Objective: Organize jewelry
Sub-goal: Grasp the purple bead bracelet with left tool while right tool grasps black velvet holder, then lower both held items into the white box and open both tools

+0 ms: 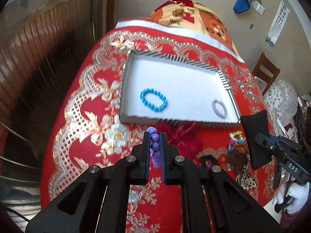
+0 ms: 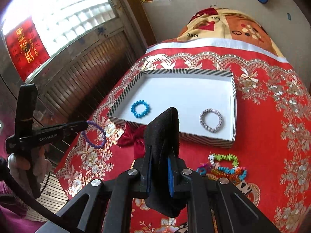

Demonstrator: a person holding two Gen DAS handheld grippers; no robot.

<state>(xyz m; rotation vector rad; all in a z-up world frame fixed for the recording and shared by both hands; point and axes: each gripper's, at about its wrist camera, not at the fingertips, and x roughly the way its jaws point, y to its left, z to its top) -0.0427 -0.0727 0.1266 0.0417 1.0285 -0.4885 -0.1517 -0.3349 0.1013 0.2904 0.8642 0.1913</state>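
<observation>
My left gripper [image 1: 155, 137] is shut on a purple bead bracelet [image 1: 155, 145] and holds it above the cloth just short of the striped tray [image 1: 136, 117]; the bracelet also shows hanging from it in the right wrist view [image 2: 95, 135]. The tray [image 2: 194, 136] holds a blue bead bracelet [image 1: 153, 99] [image 2: 140, 109] and a silver bracelet [image 1: 219, 108] [image 2: 211, 120]. My right gripper [image 2: 162, 151] is shut on a black pouch [image 2: 163, 136], also seen at the right of the left wrist view [image 1: 254, 137].
A red embroidered cloth [image 1: 81, 116] covers the table. A dark red bow [image 1: 184, 137] lies in front of the tray. Several colourful bracelets and hair ties [image 2: 225, 165] lie at the right front. A wooden chair [image 1: 266, 71] stands beyond the table's right edge.
</observation>
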